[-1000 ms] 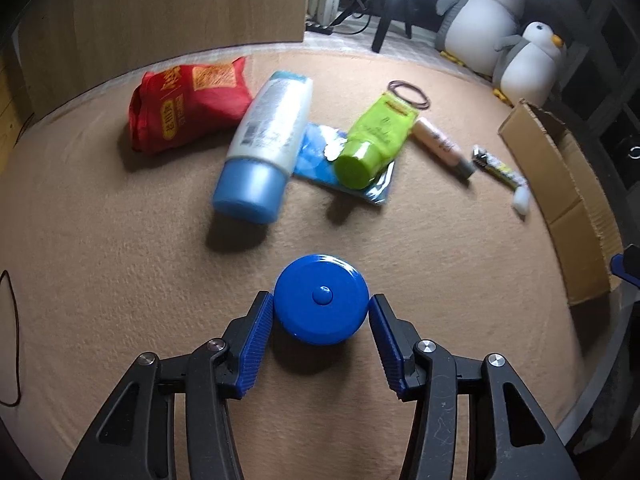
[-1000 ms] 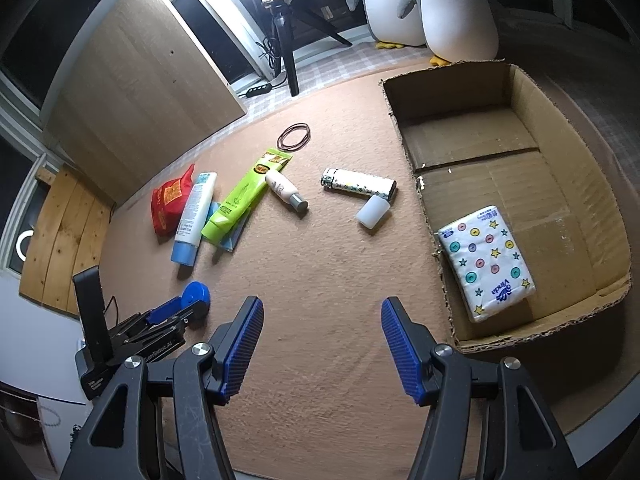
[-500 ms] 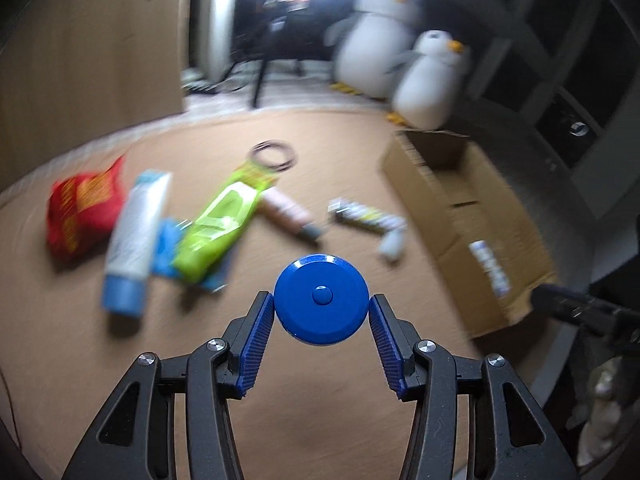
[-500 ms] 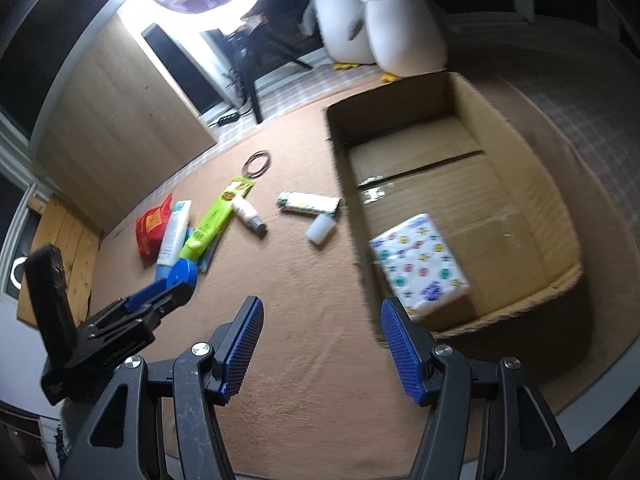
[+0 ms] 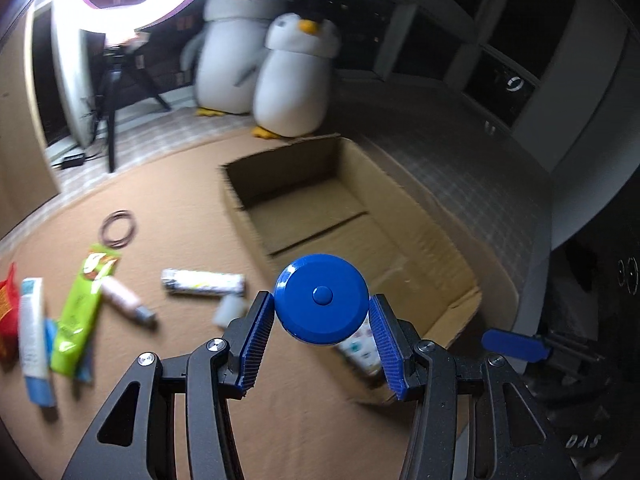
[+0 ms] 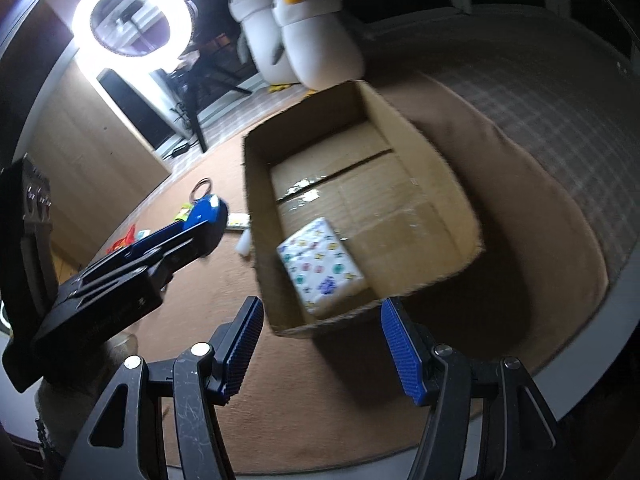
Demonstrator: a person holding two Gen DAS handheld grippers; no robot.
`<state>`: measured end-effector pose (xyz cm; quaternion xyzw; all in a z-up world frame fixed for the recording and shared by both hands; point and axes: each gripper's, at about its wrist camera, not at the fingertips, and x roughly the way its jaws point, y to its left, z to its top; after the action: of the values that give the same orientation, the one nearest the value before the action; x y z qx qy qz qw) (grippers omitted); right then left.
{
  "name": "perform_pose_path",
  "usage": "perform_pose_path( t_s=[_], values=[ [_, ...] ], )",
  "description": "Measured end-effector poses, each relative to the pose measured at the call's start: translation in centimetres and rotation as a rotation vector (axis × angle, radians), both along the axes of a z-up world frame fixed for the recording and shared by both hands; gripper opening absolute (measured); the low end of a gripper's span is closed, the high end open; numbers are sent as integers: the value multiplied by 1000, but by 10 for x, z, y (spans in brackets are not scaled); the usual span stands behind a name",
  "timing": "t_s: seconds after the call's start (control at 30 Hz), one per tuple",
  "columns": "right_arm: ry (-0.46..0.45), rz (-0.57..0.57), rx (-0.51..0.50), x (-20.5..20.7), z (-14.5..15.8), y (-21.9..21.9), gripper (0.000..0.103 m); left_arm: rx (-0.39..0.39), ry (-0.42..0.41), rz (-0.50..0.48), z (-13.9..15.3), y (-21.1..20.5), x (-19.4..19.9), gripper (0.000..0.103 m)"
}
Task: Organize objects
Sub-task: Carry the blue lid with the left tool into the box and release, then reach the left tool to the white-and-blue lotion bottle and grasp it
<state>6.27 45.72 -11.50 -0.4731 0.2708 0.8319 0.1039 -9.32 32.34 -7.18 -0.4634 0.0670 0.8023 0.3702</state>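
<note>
My left gripper (image 5: 322, 320) is shut on a round blue disc (image 5: 322, 300) with a small centre button, held above the mat by the near left corner of the open cardboard box (image 5: 280, 168). In the right wrist view the left gripper (image 6: 208, 216) hangs just left of the box (image 6: 400, 120). A patterned tissue pack (image 6: 320, 264) lies inside the box at its near end. My right gripper (image 6: 322, 340) stands open over the box's near rim with nothing between its fingers.
On the brown mat (image 5: 180, 400) left of the box lie a green tube (image 5: 80, 320), a white and blue tube (image 5: 32, 340), a red bag (image 5: 6, 312), a pink bottle (image 5: 124, 300), a patterned tube (image 5: 202, 280), a white cap (image 5: 228, 310) and hair ties (image 5: 118, 229). Two plush penguins (image 5: 292, 80) and a ring light (image 6: 132, 12) stand behind.
My left gripper has carried the blue disc up and to the right, from near the loose items over to the box. My right gripper has shifted closer to the box's near edge.
</note>
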Motion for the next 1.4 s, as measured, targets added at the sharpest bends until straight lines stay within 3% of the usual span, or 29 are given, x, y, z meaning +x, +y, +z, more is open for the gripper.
perform_pose_path(
  t_s=[0.27, 0.53, 0.77, 1.17, 1.4],
  values=[
    [-17, -51, -6, 13, -6, 18, 58, 15, -37, -50, -8, 30, 4, 53],
    [-22, -44, -11, 9, -8, 14, 58, 31, -26, -17, 1, 7, -2, 57],
    [-9, 29, -8, -14, -4, -10, 63, 48, -17, 120, 9, -65, -23, 57],
    [16, 265, -28, -95, 4, -96, 64, 47, -57, 425, -9, -247, -54, 58],
    [29, 399, -31, -148, 11, -154, 64, 34, -69, 494, -22, -308, -73, 61]
  ],
)
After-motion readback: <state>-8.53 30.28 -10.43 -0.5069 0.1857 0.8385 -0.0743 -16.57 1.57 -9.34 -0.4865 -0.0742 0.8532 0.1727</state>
